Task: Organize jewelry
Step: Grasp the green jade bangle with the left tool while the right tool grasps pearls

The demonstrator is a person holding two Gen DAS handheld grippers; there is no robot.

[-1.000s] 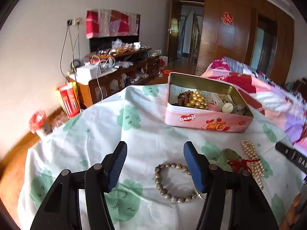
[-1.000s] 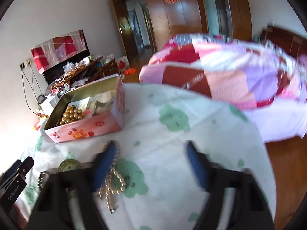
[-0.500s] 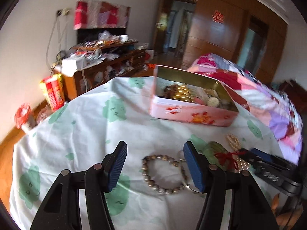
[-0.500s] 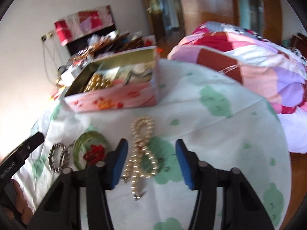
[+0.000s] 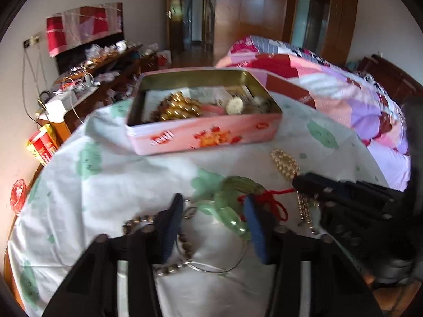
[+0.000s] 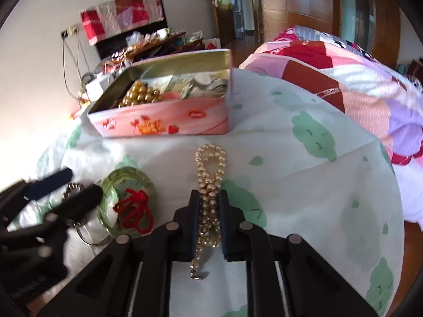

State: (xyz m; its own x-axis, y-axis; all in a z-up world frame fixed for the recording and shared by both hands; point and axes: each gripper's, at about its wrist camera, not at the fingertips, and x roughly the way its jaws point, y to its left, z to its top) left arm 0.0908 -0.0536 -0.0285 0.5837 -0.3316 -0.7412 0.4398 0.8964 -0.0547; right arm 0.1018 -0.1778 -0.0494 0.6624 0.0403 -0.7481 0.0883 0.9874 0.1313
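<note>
A pink tin (image 5: 206, 134) (image 6: 169, 121) with gold beads and other jewelry inside stands open on the cloth-covered table. My right gripper (image 6: 209, 211) is shut on a pearl necklace (image 6: 210, 169) lying on the cloth; it also shows in the left wrist view (image 5: 285, 162). My left gripper (image 5: 214, 227) is open over a green jade bangle with a red cord (image 5: 235, 206) (image 6: 127, 206). A brown bead bracelet (image 5: 169, 240) and a thin metal ring lie under its left finger.
A white cloth with green prints (image 6: 317, 174) covers the round table. A bed with a pink patchwork quilt (image 5: 330, 87) is beyond the right edge. A cluttered wooden cabinet (image 5: 100, 79) stands at the back left by the wall.
My right gripper has closed on the pearl necklace. My left gripper has moved right and forward, from over the bead bracelet to over the jade bangle.
</note>
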